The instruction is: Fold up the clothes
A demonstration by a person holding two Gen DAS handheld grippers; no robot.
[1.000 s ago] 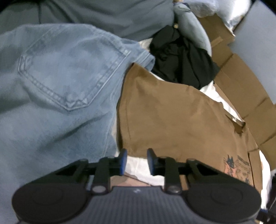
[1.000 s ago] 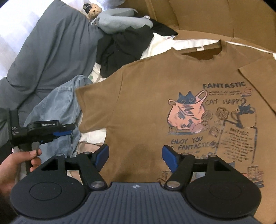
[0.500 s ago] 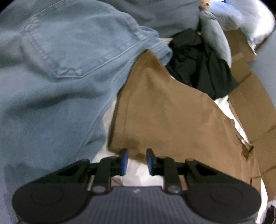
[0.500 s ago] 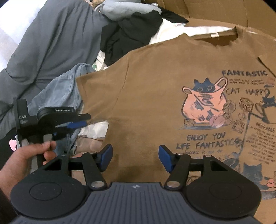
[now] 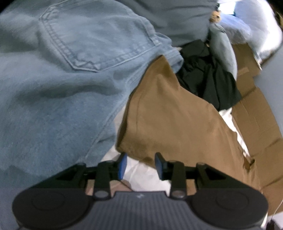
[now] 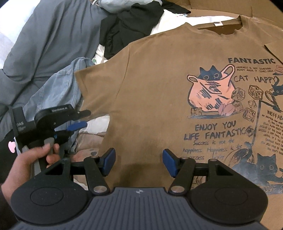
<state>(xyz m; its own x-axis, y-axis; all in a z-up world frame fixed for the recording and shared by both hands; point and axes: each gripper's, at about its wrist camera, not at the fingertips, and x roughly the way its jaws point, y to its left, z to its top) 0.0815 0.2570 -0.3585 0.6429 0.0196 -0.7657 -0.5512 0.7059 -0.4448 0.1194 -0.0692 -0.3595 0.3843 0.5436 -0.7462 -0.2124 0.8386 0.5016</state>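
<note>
Left gripper (image 5: pixel 140 164) lower and closer to the sleeve hem of the brown short-sleeved cotton T-shirt with the cat print (image 6: pixel 159 92) than a second ago; jaws opening, moderate gap now, was near-closed. Hem corner just ahead of the blue pads (image 5: pixel 122 163), nothing pinched between them, only white cloth (image 5: pixel 141 175) showing through the gap. Reads as pre-grasp on the sleeve edge for a first fold inward.

Right gripper (image 6: pixel 138 163) also dropped toward the shirt's lower body, jaws narrowed a little then steady, fairly wide, holding nothing. Brown fabric directly under and between the pads, no visible pinch. Hand (image 6: pixel 30 159) on the left tool visible in the right wrist view, at the shirt's left sleeve.

T-shirt lying flat, print up, collar away from both grippers, spread on flattened brown cardboard (image 6: pixel 221 8). Looks unfolded so far; task at its start for this item.

Around:
- Light-blue denim jeans (image 5: pixel 61 88) crumpled, touching and slightly overlapping the sleeve's far edge. Likely snag when the sleeve lifts.
- Black crumpled garment (image 6: pixel 130 23) just beyond the shoulder, touching the shirt edge.
- Grey cloth heap (image 6: pixel 44 44) further left, apart from the shirt.
- White cloth under the sleeve corner: risk of pinching it together with the hem.

Left wrist view motion-blurred; exact pad-to-hem contact not resolvable.
</note>
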